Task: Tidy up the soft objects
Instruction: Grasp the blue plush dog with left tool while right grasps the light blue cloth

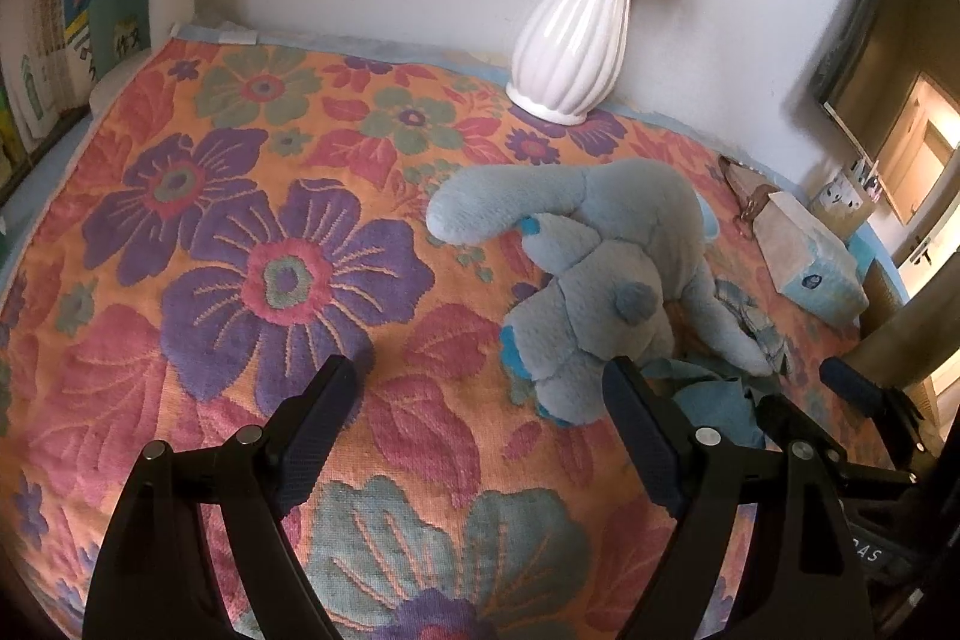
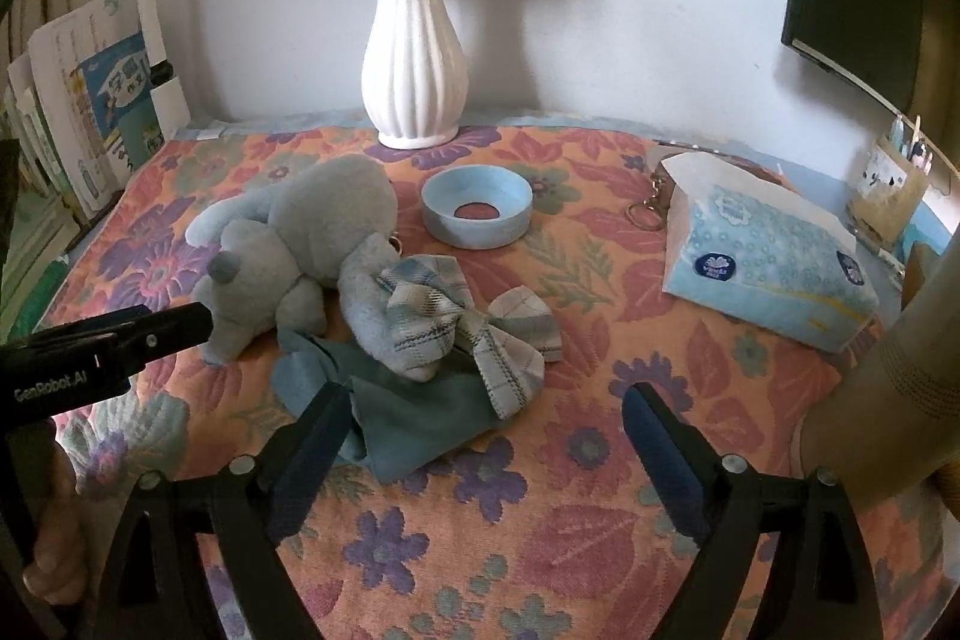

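A pale blue plush elephant (image 1: 606, 274) lies on the floral cloth; it also shows in the right wrist view (image 2: 306, 244). A plaid cloth (image 2: 474, 322) and a teal cloth (image 2: 414, 418) lie partly under and beside it. My left gripper (image 1: 480, 400) is open and empty, its right finger (image 1: 636, 418) close to the plush's rump. My right gripper (image 2: 486, 424) is open and empty, its left finger (image 2: 318, 436) over the teal cloth's edge. The left gripper's tip (image 2: 180, 325) shows next to the plush in the right wrist view.
A white ribbed vase (image 2: 414, 64) with blue flowers stands at the back. A blue round bowl (image 2: 477, 211) sits behind the cloths. A tissue pack (image 2: 768, 262) and a keyring (image 2: 645, 214) lie to the right. Books (image 2: 90, 124) stand at the left.
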